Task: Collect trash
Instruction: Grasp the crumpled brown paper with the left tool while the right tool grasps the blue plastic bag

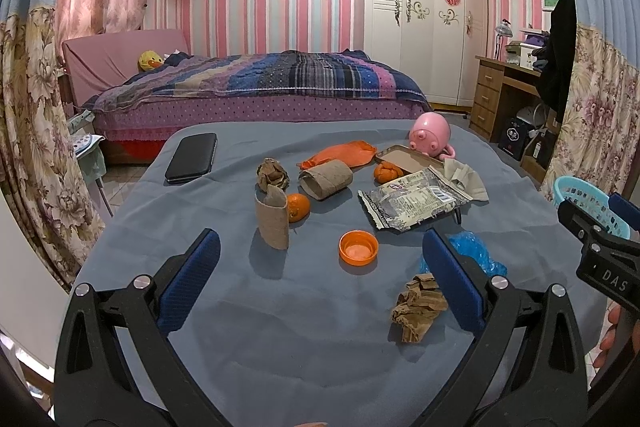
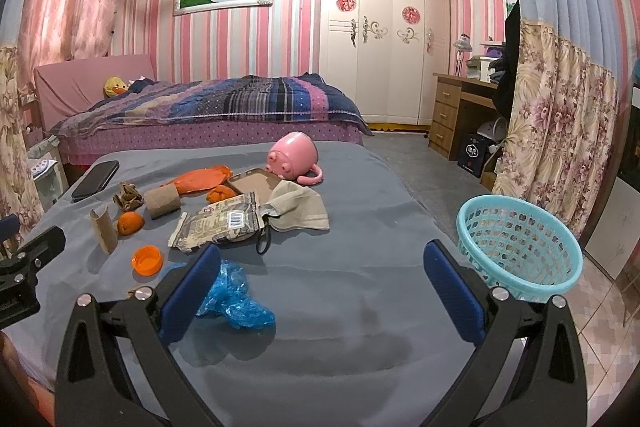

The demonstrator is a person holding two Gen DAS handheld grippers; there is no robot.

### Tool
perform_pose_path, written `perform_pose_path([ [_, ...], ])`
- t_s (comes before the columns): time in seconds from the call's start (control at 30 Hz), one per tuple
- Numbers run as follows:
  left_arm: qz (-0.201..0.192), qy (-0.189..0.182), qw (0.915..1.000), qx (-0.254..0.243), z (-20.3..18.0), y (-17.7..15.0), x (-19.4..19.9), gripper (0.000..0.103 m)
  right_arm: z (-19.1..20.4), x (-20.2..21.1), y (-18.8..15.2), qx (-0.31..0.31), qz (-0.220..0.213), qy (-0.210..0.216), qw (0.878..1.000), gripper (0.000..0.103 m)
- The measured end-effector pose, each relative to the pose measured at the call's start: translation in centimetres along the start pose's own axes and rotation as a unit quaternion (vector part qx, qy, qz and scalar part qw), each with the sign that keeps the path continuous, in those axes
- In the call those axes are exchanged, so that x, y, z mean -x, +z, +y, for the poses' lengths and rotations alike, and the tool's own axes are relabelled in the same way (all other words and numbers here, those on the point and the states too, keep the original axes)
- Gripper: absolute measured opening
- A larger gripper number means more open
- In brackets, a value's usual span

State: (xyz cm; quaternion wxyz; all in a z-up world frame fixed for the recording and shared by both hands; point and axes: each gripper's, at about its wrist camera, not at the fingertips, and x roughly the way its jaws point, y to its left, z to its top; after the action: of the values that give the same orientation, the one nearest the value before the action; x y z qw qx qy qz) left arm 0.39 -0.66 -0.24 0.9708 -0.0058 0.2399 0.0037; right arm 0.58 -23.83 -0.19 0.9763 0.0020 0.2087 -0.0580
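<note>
Table surface: a grey-blue cloth [image 1: 304,327] covers it, with items inspected from left to right.

Far left, a black phone-like slab [image 1: 192,158] lies flat. Next, a crumpled brown paper ball [image 1: 273,175], and in front of it an upright torn cardboard tube [image 1: 273,223] with a small orange tangerine [image 1: 298,207] just beside it. A second cardboard tube [image 1: 326,179] lies on its side; behind it sits a flattened orange plastic bag [image 1: 340,153]. An orange plastic bottle cap [image 1: 358,251] rests open side up near the centre.

Further right: a silver printed snack wrapper [image 1: 412,201], a second tangerine [image 1: 386,172], a shallow metal tin [image 1: 404,159], a beige folded cloth [image 1: 466,177] and a pink plastic pig-shaped cup [image 1: 432,137] tipped on its side. Near the front, a crumpled brown paper scrap [image 1: 418,309] and a crumpled blue plastic film [image 2: 234,293].

The left gripper [image 1: 320,283] is released, jaws wide apart, holding nothing, above the cloth. The right gripper [image 2: 320,291] is likewise spread and empty; its left pad overlaps the blue film in view.

Far right, a turquoise perforated plastic basket [image 2: 520,247] stands at the table's right edge.
</note>
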Motion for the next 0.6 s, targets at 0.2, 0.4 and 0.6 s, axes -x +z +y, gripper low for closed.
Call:
perform_pose_path([
  [0.2, 0.002, 0.001, 1.0000, -0.004, -0.2, -0.2, -0.3, 0.098, -0.8, -0.5, 0.2, -0.005, -0.003, -0.008, 1.000, 0.099],
  [0.4, 0.014, 0.002, 0.9998, -0.013, -0.7, -0.7, -1.4, 0.098, -1.8, -0.9, 0.5, -0.016, -0.019, -0.008, 1.000, 0.099],
  [0.6, 0.017, -0.019, 0.9994, -0.025, -2.0, -1.7, -2.3, 0.098, -2.5, -1.7, 0.5, -0.024, -0.018, -0.004, 1.000, 0.099],
])
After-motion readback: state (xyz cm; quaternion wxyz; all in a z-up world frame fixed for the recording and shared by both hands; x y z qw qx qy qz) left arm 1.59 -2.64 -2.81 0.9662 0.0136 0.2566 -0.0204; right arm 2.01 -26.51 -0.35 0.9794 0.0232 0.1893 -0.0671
